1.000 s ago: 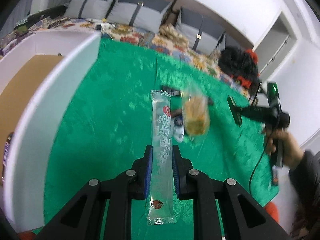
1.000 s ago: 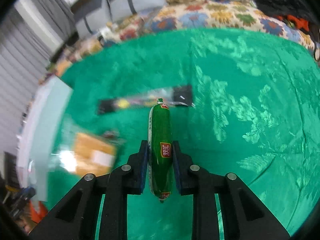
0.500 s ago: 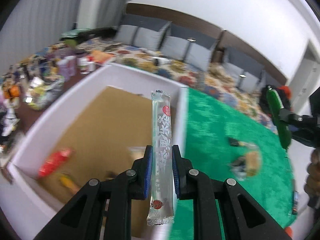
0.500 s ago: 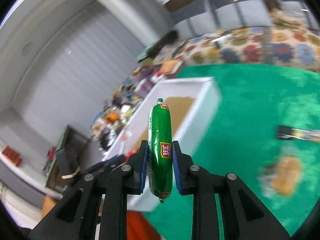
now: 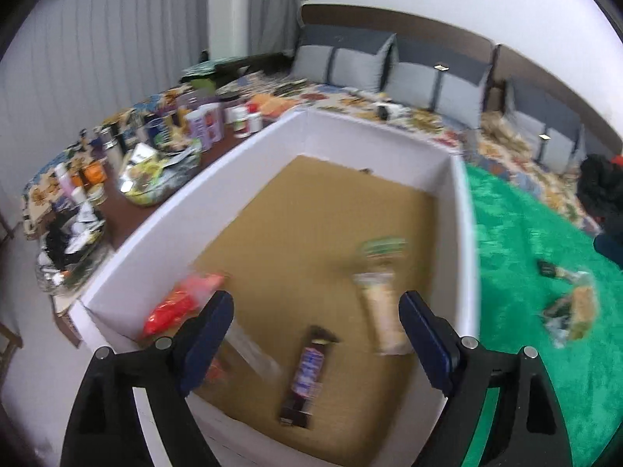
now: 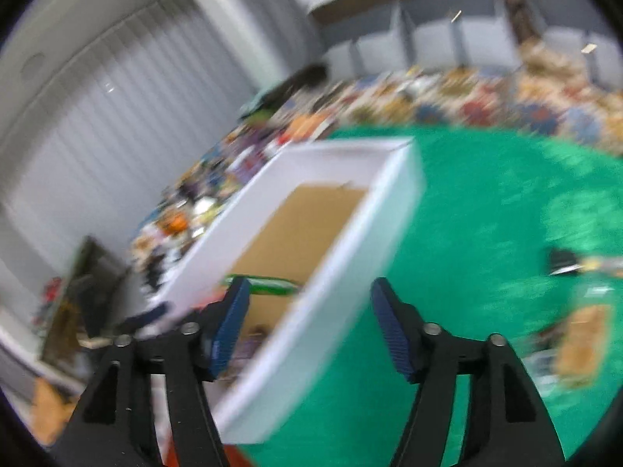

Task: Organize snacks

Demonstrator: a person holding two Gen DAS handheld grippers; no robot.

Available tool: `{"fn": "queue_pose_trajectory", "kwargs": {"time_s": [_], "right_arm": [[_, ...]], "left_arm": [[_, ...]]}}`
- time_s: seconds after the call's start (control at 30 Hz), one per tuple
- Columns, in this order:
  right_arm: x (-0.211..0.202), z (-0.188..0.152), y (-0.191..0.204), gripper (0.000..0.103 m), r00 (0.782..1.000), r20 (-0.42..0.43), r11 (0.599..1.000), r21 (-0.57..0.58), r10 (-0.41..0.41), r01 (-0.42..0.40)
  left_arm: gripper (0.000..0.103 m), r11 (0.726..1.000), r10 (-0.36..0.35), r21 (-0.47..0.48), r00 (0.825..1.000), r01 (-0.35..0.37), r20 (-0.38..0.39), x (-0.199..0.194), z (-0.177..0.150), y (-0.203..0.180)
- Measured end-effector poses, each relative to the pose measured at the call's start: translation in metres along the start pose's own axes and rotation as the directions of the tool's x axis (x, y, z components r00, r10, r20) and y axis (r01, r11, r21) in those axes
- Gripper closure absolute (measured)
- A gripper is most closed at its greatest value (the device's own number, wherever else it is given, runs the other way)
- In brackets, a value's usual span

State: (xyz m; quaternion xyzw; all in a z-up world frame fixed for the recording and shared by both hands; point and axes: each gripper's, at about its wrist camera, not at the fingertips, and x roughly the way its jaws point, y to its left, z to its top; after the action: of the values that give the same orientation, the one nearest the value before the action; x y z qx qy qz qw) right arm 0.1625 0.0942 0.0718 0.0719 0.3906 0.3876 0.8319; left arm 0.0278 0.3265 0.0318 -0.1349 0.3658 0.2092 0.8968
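Both the left gripper (image 5: 316, 327) and right gripper (image 6: 307, 321) gape, jaws wide apart, holding nothing; one white box (image 5: 373, 132) holds about five blurred snacks; two more lie on the green cloth (image 5: 545, 369) at three o'clock.

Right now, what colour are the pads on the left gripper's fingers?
Dark blue pads on black arms; the left gripper stands open. Clearest in the left wrist view.

White box (image 5: 463, 210) with brown floor: red packet (image 5: 177, 305) at its near-left corner, dark bar (image 5: 307, 373) near front, pale blurred stick (image 5: 383, 311) and green sausage (image 6: 268, 286) inside.
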Motion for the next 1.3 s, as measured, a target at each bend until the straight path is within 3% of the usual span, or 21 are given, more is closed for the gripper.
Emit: {"fn": "queue_pose_trajectory", "kwargs": {"time_s": [0.07,0.13,0.17,0.27,0.37,0.47,0.53,0.63,0.8,0.83,0.93,1.0,1.3], "right_arm": [[-0.032,-0.015,-0.037,0.026,0.986,0.091,0.990,-0.004,-0.140,0.141],[-0.054,-0.036,-0.078,0.026,0.952,0.138,0.962,0.014,-0.273,0.273],[-0.066,-0.051,-0.103,0.026,0.924,0.145,0.935,0.031,-0.354,0.354],[-0.096,-0.096,-0.182,0.026,0.830,0.082,0.832,0.117,-0.552,0.542],[-0.127,-0.138,-0.247,0.026,0.753,0.001,0.735,0.217,-0.658,0.642],[-0.150,-0.167,-0.289,0.026,0.707,-0.067,0.665,0.288,-0.704,0.690],[-0.158,-0.180,-0.310,0.026,0.691,-0.100,0.631,0.329,-0.716,0.702],[-0.166,-0.190,-0.322,0.026,0.685,-0.110,0.609,0.373,-0.720,0.700],[-0.161,-0.184,-0.320,0.022,0.669,-0.104,0.598,0.363,-0.736,0.714],[-0.157,-0.181,-0.320,0.020,0.662,-0.112,0.592,0.357,-0.741,0.723],[-0.143,-0.174,-0.322,0.015,0.614,-0.144,0.552,0.314,-0.776,0.772],[-0.140,-0.170,-0.324,0.012,0.619,-0.147,0.554,0.323,-0.772,0.767],[-0.139,-0.170,-0.326,0.010,0.609,-0.156,0.538,0.335,-0.778,0.773]], "left_arm": [[0.017,0.999,-0.049,0.009,0.999,0.049,0.021,-0.013,0.001,-0.017],[0.016,0.992,-0.123,0.034,0.991,0.122,0.044,-0.029,0.000,-0.046],[0.016,0.985,-0.167,0.052,0.985,0.164,0.051,-0.037,-0.001,-0.064],[0.007,0.955,-0.280,0.117,0.959,0.272,0.054,-0.056,-0.010,-0.111],[0.000,0.908,-0.373,0.211,0.928,0.362,0.010,-0.059,-0.031,-0.172],[0.000,0.882,-0.372,0.277,0.924,0.381,-0.089,-0.034,-0.058,-0.224],[0.000,0.876,-0.356,0.287,0.922,0.387,-0.155,-0.006,-0.079,-0.249],[0.001,0.874,-0.307,0.320,0.927,0.365,-0.218,0.032,-0.103,-0.277],[0.001,0.893,-0.208,0.357,0.954,0.275,-0.214,0.078,-0.114,-0.302],[0.001,0.896,-0.204,0.352,0.956,0.270,-0.213,0.085,-0.116,-0.305],[0.001,0.903,-0.175,0.359,0.965,0.236,-0.193,0.103,-0.118,-0.305],[0.000,0.909,-0.148,0.361,0.970,0.210,-0.190,0.112,-0.121,-0.302],[0.000,0.915,-0.168,0.333,0.966,0.226,-0.195,0.119,-0.119,-0.297]]}}
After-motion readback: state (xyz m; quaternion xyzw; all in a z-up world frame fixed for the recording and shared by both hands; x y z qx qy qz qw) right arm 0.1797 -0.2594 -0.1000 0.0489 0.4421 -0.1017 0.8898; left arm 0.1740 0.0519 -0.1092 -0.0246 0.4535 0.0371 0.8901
